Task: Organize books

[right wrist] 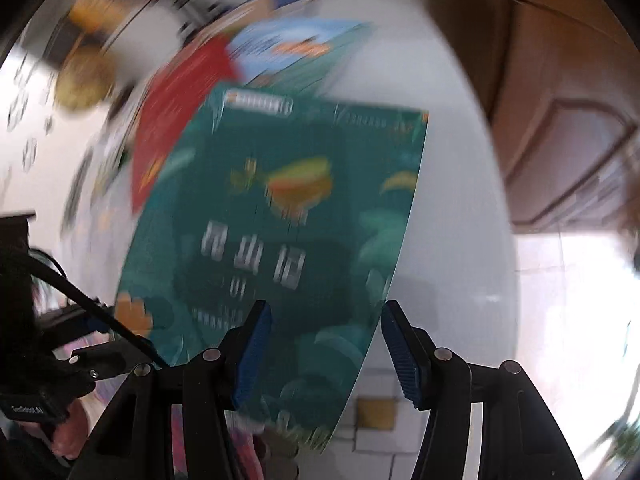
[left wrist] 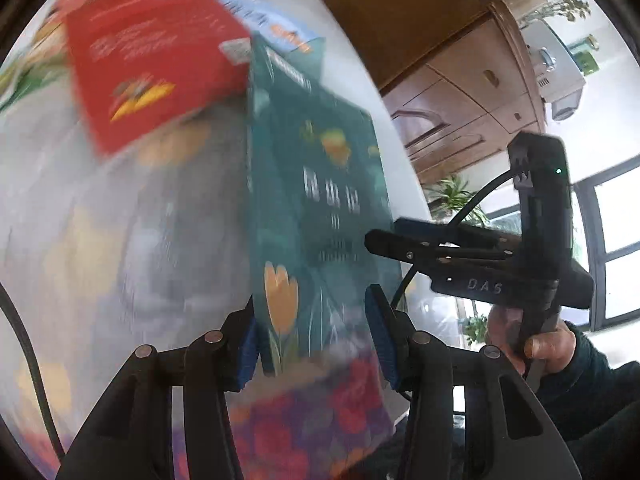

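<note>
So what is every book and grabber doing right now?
green book: lifted, tilted, lower end between the left gripper's pads; too blurry to tell if gripped.
red book: lying on the white table, partly under the green book.
blue book: lying on the table behind the red one.
left gripper: open.
right gripper: open, holding nothing.

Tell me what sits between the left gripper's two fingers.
In the left wrist view, the lower end of the teal book lies between the left gripper fingers, with a gap visible at the right pad. Blur hides whether it is gripped.
</note>
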A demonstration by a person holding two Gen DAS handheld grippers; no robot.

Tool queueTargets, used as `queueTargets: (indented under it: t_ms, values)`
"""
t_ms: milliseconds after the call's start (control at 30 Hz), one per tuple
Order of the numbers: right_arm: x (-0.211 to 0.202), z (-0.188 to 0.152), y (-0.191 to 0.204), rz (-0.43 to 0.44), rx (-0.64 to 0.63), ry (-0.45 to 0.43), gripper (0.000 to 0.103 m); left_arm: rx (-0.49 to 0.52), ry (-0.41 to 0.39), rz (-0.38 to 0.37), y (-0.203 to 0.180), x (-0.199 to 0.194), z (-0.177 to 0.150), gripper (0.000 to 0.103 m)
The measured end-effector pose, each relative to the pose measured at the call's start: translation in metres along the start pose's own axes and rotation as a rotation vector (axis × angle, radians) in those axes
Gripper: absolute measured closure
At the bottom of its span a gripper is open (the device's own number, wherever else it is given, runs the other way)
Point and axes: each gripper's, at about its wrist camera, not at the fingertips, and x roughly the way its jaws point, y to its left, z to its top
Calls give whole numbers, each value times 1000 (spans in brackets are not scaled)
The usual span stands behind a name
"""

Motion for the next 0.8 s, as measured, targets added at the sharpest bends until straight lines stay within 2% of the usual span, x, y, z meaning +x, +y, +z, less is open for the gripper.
queueTargets:
  t_ms: [67, 133, 233, 333, 400, 467, 533, 600, 667, 733, 800]
  values:
    - [1, -7, 20, -35, -85, -3, 46, -40, -22, 9, 4, -7, -13, 59]
    - [0, -8, 33, -25, -140, -12, 47, -94, -47, 8, 12, -11, -18, 59]
    - [0, -1, 26, 24, -107, 1, 47, -166, -73, -16, 28, -9, -12, 59]
    - [-6, 5, 8, 35, -51, -22, 47, -196, -86, -32, 37, 2, -3, 59]
    - [-5, 4, 4, 76, -42, -16, 47, -199, -88, -42, 37, 9, 1, 59]
    - [-1, 5, 9, 50, -52, 0, 47, -208, -104, -57, 34, 8, 4, 59]
    - [0, 4, 10, 38, -66, 3, 47, -212, -132, -119, 26, 3, 8, 59]
    - [-4, 6, 10, 75, -55, -9, 47, -203, -148, -174, 16, -4, 9, 59]
    - [-9, 9, 13, 140, -50, -23, 48, -184, -163, -170, 6, -4, 10, 59]
    - [-8, 12, 25, 224, -69, -5, 57, -197, -175, -168, 6, 2, 16, 64]
    - [0, 14, 38, 183, -110, 17, 58, -249, -167, -175, 20, 10, 19, 67]
